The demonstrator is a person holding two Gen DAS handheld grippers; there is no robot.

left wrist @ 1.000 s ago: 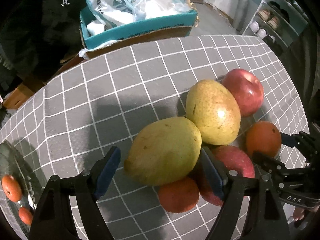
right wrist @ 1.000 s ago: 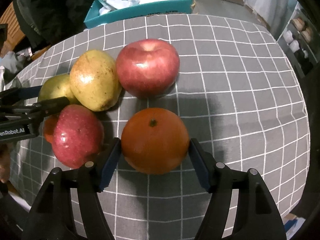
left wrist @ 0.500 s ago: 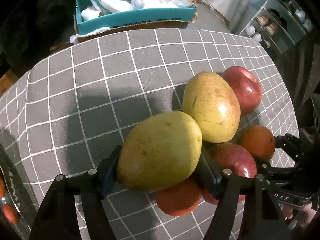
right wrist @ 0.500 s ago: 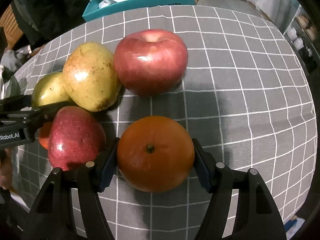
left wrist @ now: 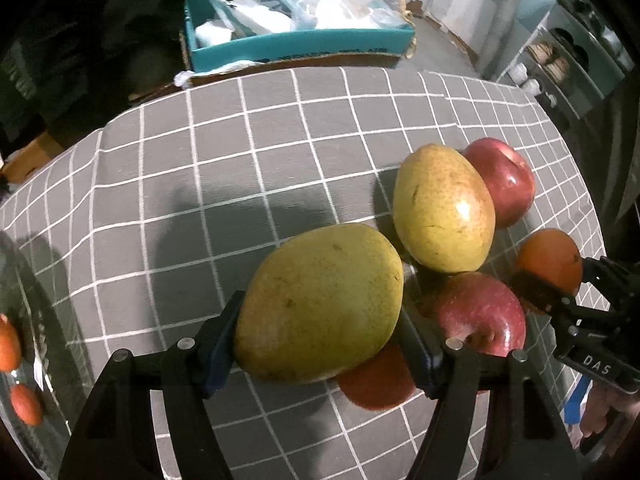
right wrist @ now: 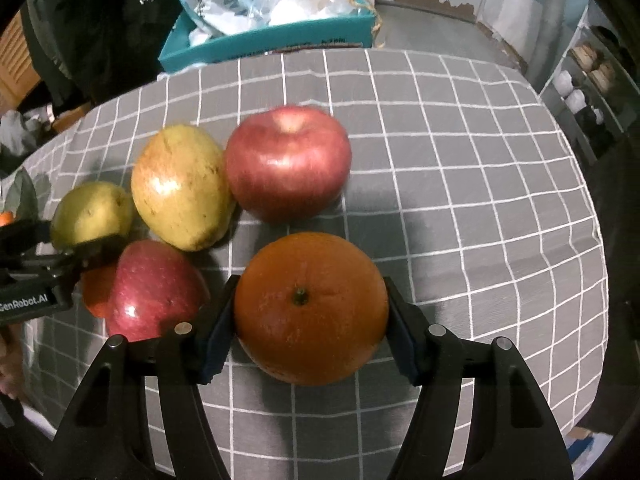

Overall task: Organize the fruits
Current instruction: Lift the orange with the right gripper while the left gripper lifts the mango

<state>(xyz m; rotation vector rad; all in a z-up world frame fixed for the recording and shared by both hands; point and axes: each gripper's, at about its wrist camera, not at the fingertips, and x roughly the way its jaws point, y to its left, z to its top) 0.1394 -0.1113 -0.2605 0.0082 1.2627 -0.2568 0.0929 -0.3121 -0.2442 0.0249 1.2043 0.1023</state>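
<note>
Since a second ago the left claw (left wrist: 320, 344) has shut onto the green-yellow mango (left wrist: 320, 304), pads pressing both flanks. The right claw (right wrist: 310, 336) is closing, its pads at the sides of the orange (right wrist: 311, 308). Judgement: both fruits are secured and ready to lift.

Around the mango: second mango (left wrist: 442, 210) touching behind, near red apple (left wrist: 480, 316) just right, small orange (left wrist: 376, 384) underneath, far red apple (left wrist: 502, 180) beyond. Crowding may snag the lift. Teal box (left wrist: 304, 46) lies past the tabletop (left wrist: 180, 200).
</note>
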